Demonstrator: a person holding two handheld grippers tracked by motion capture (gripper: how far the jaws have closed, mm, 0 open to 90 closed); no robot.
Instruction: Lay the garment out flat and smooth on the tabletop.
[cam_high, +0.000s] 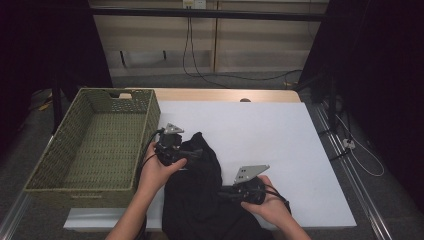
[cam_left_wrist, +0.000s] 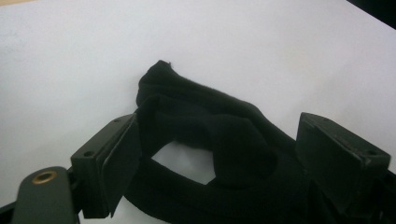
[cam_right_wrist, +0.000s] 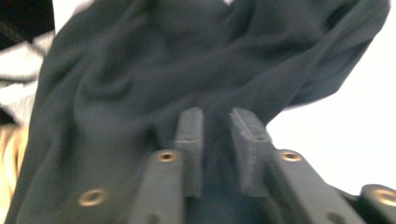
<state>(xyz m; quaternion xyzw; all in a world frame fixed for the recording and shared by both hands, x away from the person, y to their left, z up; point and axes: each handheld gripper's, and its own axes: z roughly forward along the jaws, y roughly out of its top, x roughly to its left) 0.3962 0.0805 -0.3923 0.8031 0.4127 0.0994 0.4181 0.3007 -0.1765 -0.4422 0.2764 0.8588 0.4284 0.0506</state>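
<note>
Lying beside the woven green basket, the crumpled black cloth garment sits between the spread left gripper; the right gripper pinches a fold.

The garment is plain black, no print. The woven basket is olive green. The worktop is white, with a light wood strip along its far edge. Both grippers' fingers are black, with brass-coloured screws.

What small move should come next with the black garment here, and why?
Probably close the left hand-held gripper on the black garment: its jaws stand wide with a fold lying loose between them, while the right hand-held gripper has cloth between nearly closed jaws.
</note>
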